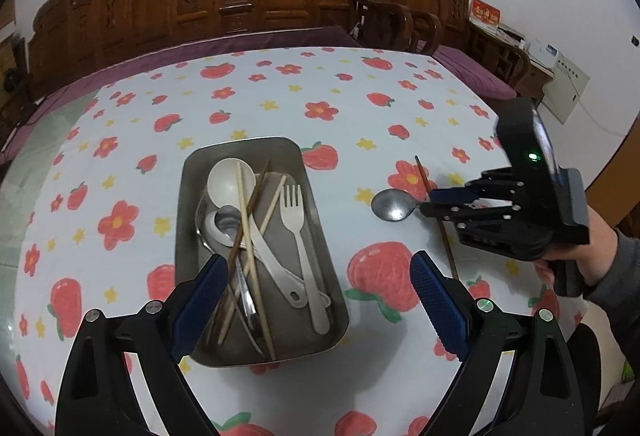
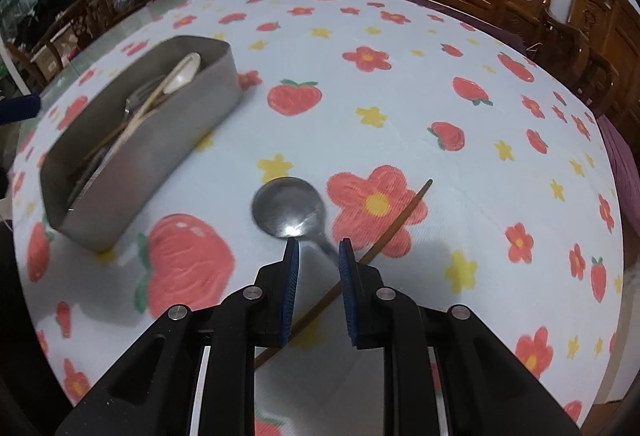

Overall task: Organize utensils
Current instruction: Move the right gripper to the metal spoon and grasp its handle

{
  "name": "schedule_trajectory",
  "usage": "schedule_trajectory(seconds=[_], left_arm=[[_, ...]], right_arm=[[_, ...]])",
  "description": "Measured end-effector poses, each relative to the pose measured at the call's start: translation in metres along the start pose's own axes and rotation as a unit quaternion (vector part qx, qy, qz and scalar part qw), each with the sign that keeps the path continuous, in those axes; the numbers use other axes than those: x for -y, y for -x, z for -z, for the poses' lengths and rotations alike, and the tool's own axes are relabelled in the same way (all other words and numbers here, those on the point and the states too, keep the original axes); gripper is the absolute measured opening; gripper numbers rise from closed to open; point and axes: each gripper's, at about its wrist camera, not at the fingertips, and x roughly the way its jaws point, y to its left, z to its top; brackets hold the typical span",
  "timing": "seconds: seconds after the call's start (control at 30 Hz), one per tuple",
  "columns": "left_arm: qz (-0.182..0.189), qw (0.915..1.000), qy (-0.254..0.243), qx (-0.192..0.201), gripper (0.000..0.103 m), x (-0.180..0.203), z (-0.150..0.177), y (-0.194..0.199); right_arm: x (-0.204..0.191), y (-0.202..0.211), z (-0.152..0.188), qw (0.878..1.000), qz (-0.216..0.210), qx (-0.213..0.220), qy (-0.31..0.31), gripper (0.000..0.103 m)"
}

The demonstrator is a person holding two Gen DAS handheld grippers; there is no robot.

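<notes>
Right hand-held gripper (image 2: 319,250): jaws slightly apart, a narrow gap, nothing pinched. The metal spoon (image 2: 289,208) lies flat on the bench (image 2: 400,108), its neck running back into the gap between the blue pads (image 2: 346,276); I can't tell whether either pad touches it. The bowl is just ahead of the fingertips, facing up.

Handling, my read:
- Steel spoon: rigid, fairly light, polished so slippery. It lies low on the soft cloth, so the pads need to get down beside the handle, not on top.
- Take it on the flat handle just behind the neck. The bowl is curved and would slide out.
- Ribbed pads should help; a firm squeeze is fine, nothing fragile.

Just right of the spoon, crossing under the gripper, lies a dark chopstick (image 2: 400,220): thin, stiff, light, rolls easily. Risk of pinching it along with the handle or knocking it away.

Further out, ahead-left of the right gripper, the metal tray (image 2: 160,156) already holds utensils. That looks like the spoon's destination.

Left hand-held gripper (image 1: 320,300): jaws spread wide, empty, hanging over the near end of the tray, above the white fork (image 1: 298,232), white spoon (image 1: 230,182) and loose chopsticks (image 1: 250,244).
</notes>
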Motion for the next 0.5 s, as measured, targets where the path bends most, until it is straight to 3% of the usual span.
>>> schedule_trajectory(seconds=[0.2,0.5], left_arm=[[0.001,1.0000,-0.002,-0.003,0.088,0.004,-0.002,-0.005],[0.002,0.9999,-0.012,-0.008,0.088,0.015,-0.001,-0.010]], right_arm=[[-0.002,-0.011,-0.006,0.999,-0.003,-0.021,0.028,0.024],[-0.007,-0.005,-0.003,0.999,-0.010,-0.001,0.032,0.005]])
